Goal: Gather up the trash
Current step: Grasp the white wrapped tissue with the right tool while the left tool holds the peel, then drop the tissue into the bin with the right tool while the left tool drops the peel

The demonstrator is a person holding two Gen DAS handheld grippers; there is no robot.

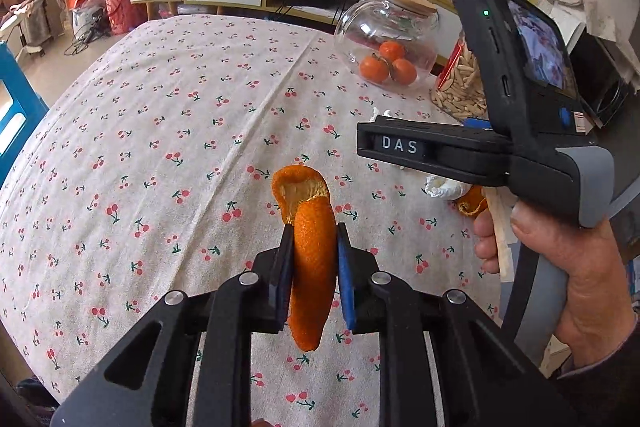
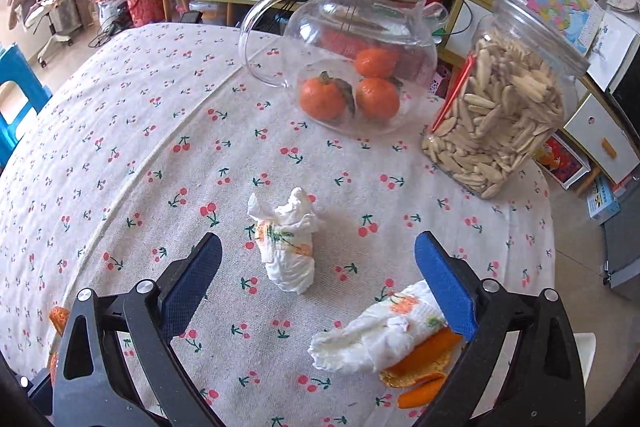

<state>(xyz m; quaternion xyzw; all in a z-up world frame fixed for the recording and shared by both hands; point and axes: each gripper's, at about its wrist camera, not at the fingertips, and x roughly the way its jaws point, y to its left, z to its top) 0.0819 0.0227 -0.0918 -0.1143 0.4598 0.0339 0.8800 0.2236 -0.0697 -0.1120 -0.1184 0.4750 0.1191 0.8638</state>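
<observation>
Left gripper [image 1: 313,259]: pinches a strip of orange peel [image 1: 310,267] between its pads, lifted off the tablecloth [image 1: 160,147], likely for carrying to a bin; none is in view.
Right gripper [image 2: 318,287]: fingers spread wide and empty, above a crumpled tissue [image 2: 286,247], apparently lining up a grab.
Remaining trash: second tissue [image 2: 372,339] lying over more peel [image 2: 420,371], by the right finger.
Not trash: glass teapot [image 2: 360,67] of tangerines and seed jar [image 2: 500,115], at the table's far side.
</observation>
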